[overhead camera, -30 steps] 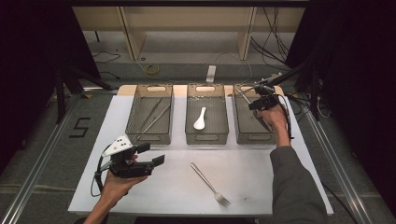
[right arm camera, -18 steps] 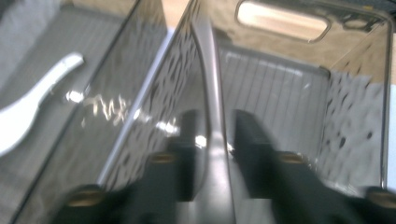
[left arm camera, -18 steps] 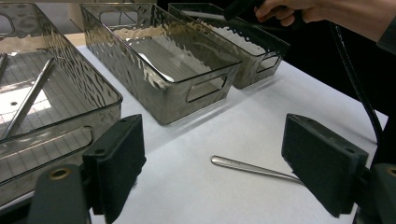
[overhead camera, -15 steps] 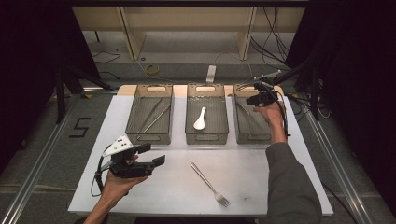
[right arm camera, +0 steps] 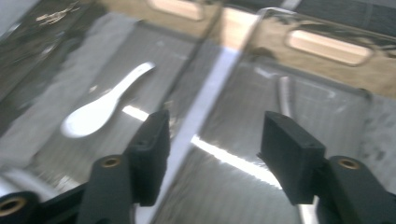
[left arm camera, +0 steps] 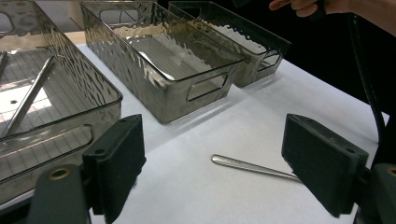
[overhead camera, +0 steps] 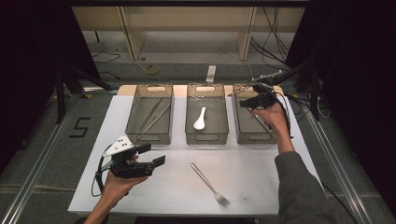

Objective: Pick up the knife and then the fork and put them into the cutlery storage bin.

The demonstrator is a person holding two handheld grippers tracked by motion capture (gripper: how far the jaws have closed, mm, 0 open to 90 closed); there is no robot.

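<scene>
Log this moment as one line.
right tongs: open, over right bin | left tongs: open, empty | fork: on table

Bright table, dark surround, blurred right gripper view.

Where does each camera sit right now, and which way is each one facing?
High view: above the person's side, looking forward and down on the white table, three bins, fork; both forearms and tools show.
Left gripper view: rides the left tool, low over the table, facing the fork and bins; its open jaws show.
Right gripper view: rides the right tool, looking down into the bins; open jaws, nothing between.
Shared: the white spoon.
</scene>
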